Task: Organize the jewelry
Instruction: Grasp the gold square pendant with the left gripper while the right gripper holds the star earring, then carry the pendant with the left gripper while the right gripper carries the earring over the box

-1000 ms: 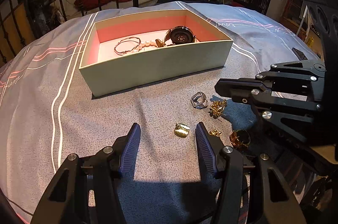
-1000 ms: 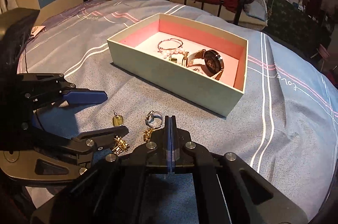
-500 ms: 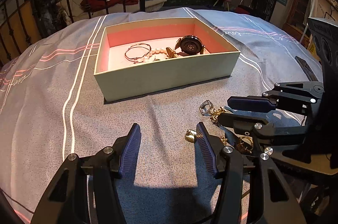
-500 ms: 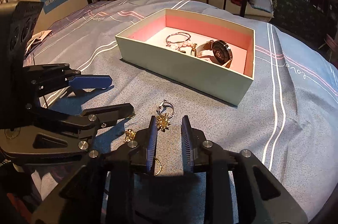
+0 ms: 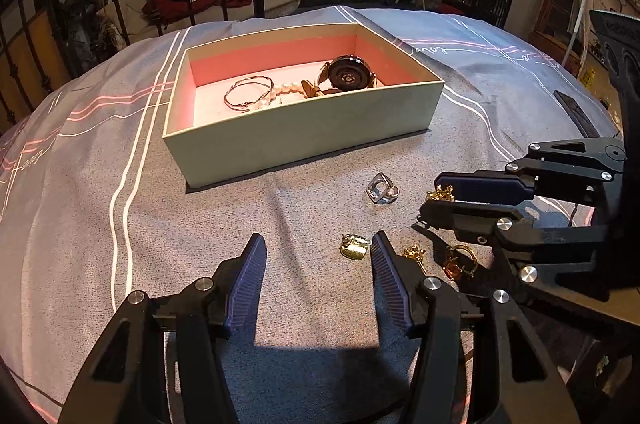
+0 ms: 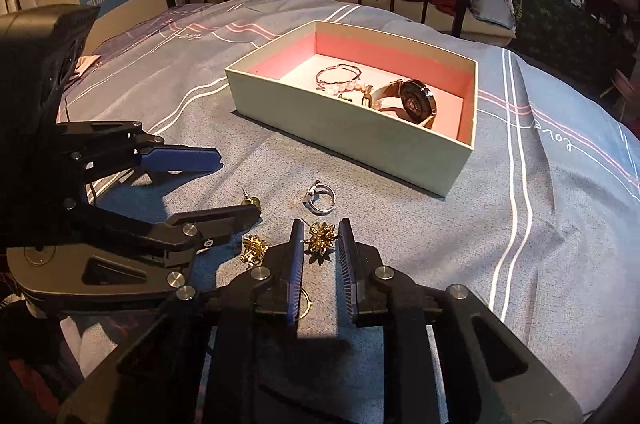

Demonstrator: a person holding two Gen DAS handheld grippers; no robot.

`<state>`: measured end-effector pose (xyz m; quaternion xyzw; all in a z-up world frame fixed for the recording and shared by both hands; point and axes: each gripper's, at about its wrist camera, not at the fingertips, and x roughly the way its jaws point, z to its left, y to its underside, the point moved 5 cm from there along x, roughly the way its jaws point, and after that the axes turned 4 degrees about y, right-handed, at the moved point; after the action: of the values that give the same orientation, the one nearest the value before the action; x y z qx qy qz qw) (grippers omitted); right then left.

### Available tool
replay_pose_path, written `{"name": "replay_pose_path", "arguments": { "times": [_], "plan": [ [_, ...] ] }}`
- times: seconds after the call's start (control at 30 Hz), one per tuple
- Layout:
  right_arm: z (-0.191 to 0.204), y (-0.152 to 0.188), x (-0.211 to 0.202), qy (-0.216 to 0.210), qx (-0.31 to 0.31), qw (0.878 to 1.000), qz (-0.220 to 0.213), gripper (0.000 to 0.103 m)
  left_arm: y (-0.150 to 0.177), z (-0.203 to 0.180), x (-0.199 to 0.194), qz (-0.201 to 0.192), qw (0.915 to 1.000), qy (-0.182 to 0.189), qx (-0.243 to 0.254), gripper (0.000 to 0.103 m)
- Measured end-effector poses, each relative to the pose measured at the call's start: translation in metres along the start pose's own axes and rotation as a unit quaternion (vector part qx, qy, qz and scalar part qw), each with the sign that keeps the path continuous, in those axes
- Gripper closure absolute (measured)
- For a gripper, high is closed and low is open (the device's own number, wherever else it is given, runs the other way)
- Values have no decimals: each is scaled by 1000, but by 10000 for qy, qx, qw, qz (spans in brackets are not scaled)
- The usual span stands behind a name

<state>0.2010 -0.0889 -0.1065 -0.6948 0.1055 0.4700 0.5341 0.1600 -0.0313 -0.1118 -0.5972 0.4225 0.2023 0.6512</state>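
Jewelry box [image 6: 352, 128] sat near; the right claw [image 6: 319, 244], narrowly parted, straddled a gold flower earring [image 6: 319, 239]; the left claw [image 5: 316, 264] gaped wide, empty.

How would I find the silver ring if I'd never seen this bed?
Find the open box on the bedspread. Just in front of it lies scattered jewelry. The ring lies nearest the box and is the only silver piece; the others are gold.

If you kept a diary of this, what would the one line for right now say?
right gripper: open around gold flower earring | left gripper: open, empty | silver ring: on bedspread | box: holds watch
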Motion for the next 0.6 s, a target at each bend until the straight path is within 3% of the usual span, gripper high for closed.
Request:
{"name": "replay_pose_path", "arguments": {
  "times": [0.03, 0.17, 0.4, 0.6],
  "plan": [
    [-2, 1, -2, -12, 56, 10000, -3, 84, 0, -3, 3, 53, 10000, -5, 67, 51],
    [-2, 4, -4, -46, 129, 9999, 6, 84, -1, -13, 4, 28, 9994, 21, 340, 92],
    [5, -7, -13, -107, 57, 9995, -283, 84, -9, -1, -9, -141, 9998, 141, 77, 95],
    [-3, -49, -20, -11, -24, 9978, -663, 84, -55, 19, -29, -514, 9984, 139, -169, 95]
  ]
}}
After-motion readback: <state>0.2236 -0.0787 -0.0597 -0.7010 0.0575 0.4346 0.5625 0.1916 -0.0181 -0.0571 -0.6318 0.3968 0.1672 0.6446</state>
